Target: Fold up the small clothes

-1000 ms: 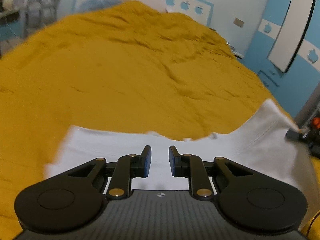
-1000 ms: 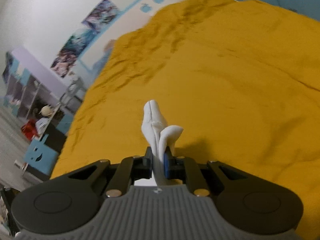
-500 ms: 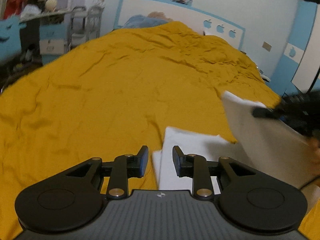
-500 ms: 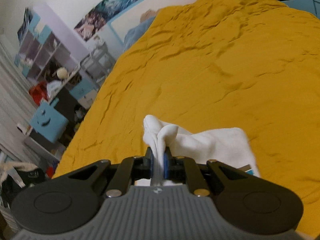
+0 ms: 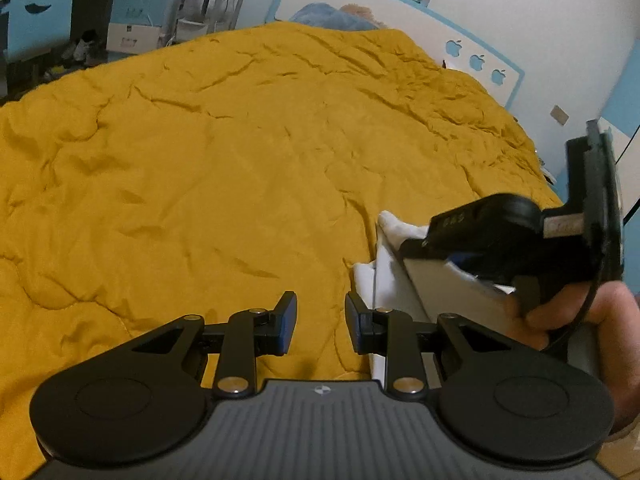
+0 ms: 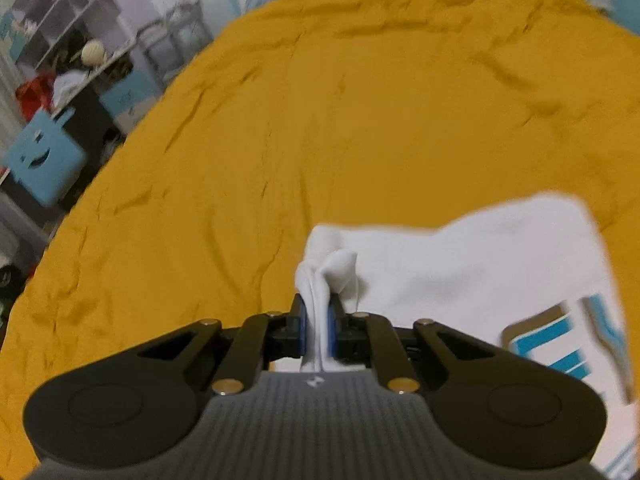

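Observation:
A small white garment (image 6: 472, 264) with a blue and grey print (image 6: 560, 344) lies on the mustard bedspread (image 6: 320, 120). My right gripper (image 6: 317, 330) is shut on a bunched corner of it and holds that corner over the rest of the cloth. In the left wrist view the garment (image 5: 390, 276) shows at the right as a lifted fold, with the right gripper (image 5: 472, 236) above it in a hand. My left gripper (image 5: 320, 320) is open and empty, just left of the cloth's edge.
The mustard bedspread (image 5: 200, 160) spreads wide to the left and ahead. A blue chair (image 5: 36, 20), shelves and clutter (image 6: 72, 60) stand beyond the bed's left edge. A wall with a blue border (image 5: 480, 60) is behind the bed.
My right gripper has carried the held corner leftward across the garment, folding it over. My left gripper has moved left off the cloth and now hovers over bare bedspread.

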The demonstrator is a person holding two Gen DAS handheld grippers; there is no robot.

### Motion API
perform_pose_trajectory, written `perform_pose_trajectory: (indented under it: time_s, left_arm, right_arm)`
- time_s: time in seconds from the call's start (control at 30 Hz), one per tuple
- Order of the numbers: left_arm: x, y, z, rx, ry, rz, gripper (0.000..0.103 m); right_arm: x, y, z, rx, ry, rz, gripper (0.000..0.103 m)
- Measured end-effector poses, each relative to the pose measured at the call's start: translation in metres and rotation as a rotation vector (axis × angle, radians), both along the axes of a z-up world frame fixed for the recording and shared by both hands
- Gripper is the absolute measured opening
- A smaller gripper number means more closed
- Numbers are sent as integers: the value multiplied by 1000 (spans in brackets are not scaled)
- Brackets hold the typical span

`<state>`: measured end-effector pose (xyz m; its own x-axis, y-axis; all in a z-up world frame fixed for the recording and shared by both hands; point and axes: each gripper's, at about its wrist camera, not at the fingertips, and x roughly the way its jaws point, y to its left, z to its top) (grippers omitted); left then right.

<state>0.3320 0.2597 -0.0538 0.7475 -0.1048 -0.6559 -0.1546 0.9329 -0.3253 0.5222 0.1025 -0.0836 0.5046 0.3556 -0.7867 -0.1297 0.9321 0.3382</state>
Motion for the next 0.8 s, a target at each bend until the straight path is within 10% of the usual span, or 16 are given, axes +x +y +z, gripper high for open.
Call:
perform_pose_trajectory:
  time_s: [0.47,0.57,0.8]
  left_arm:
    - [-54,-8,17,-314,-50,-64,39]
    - [-71,-9,6,-413,-37,-91,61]
    - [-93,-4,-34,-542,72,-24,63]
  right_arm:
    - [-96,-57,93,130,-158,188,17]
    - [-125,-94,100,116,-202,142,18]
    - [-182,-175,76,7,-187,53,24]
